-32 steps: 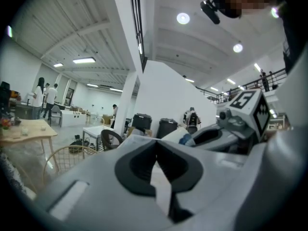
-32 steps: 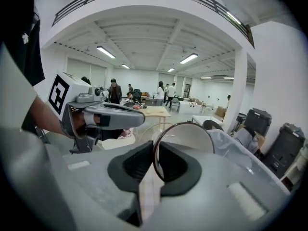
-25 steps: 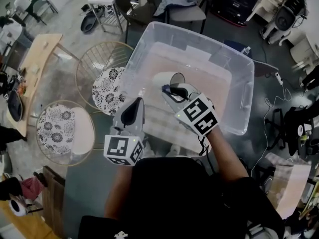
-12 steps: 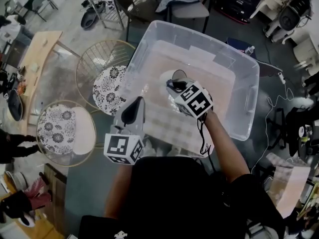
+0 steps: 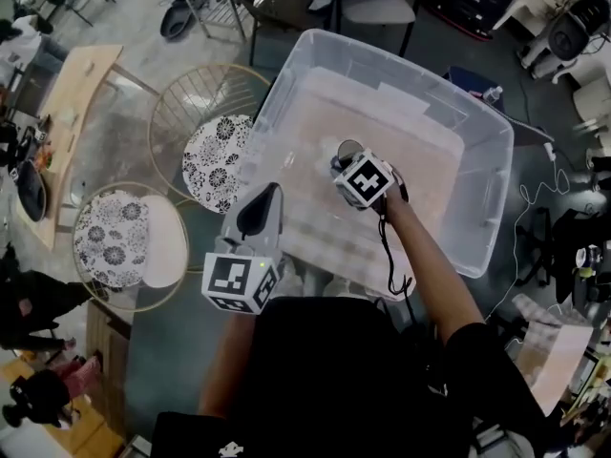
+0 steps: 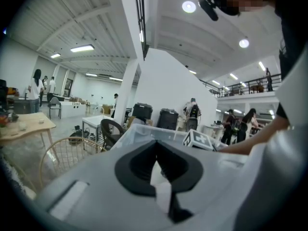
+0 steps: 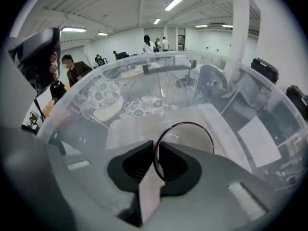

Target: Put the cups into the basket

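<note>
Right gripper [image 7: 155, 161]: jaws drawn narrow, pinching the rim of a clear cup [image 7: 186, 131] that projects just ahead of them, inside the transparent basket [image 5: 410, 82]. Left gripper [image 6: 155, 163]: jaws together, nothing between; basket ahead.

It was a big open work hall, like a lab. Long lights [image 7: 174, 2] hung on a high white ceiling [image 6: 96, 18]. People [image 6: 36, 83] stood by far tables [image 6: 94, 121]. Chairs [image 5: 370, 8] stood around, and an upstairs walkway [image 6: 250, 86] ran along one wall.
</note>
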Available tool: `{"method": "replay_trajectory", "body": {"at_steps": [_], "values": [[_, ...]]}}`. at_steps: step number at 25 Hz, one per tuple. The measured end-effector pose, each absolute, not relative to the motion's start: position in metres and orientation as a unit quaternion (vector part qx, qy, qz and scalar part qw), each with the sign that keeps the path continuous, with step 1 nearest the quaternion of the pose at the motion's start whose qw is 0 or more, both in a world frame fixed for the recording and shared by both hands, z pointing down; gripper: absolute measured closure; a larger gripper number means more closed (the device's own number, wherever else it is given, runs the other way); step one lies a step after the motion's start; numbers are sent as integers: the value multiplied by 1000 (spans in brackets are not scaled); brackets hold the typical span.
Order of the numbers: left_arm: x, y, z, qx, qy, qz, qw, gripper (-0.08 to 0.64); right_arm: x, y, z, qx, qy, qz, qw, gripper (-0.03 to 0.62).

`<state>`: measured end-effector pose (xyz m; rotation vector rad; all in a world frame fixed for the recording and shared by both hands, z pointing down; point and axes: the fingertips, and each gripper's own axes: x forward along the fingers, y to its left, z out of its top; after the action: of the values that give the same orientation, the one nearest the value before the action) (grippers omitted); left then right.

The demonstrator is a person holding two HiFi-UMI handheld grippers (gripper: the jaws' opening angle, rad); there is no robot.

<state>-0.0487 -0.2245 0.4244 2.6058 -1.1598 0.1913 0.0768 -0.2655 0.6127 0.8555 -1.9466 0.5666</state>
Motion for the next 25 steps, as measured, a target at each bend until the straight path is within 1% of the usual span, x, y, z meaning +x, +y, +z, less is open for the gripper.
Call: {"method": "replay_trajectory", "body": {"at_steps": [8, 16, 20, 25], "values": [[-54, -231, 436, 899, -403, 80, 152, 555, 74, -259, 668, 308, -761, 288, 493, 549], [-58, -233, 444, 897, -402, 86, 160, 555, 79, -272, 701, 295, -750, 286, 518, 549], [-63, -231, 452, 893, -409, 90, 168, 555, 73, -260, 717, 273, -748, 307, 521, 549], [-69, -229, 456, 890, -412, 94, 171, 555, 79, -250, 739, 256, -734, 293, 557, 548]]}}
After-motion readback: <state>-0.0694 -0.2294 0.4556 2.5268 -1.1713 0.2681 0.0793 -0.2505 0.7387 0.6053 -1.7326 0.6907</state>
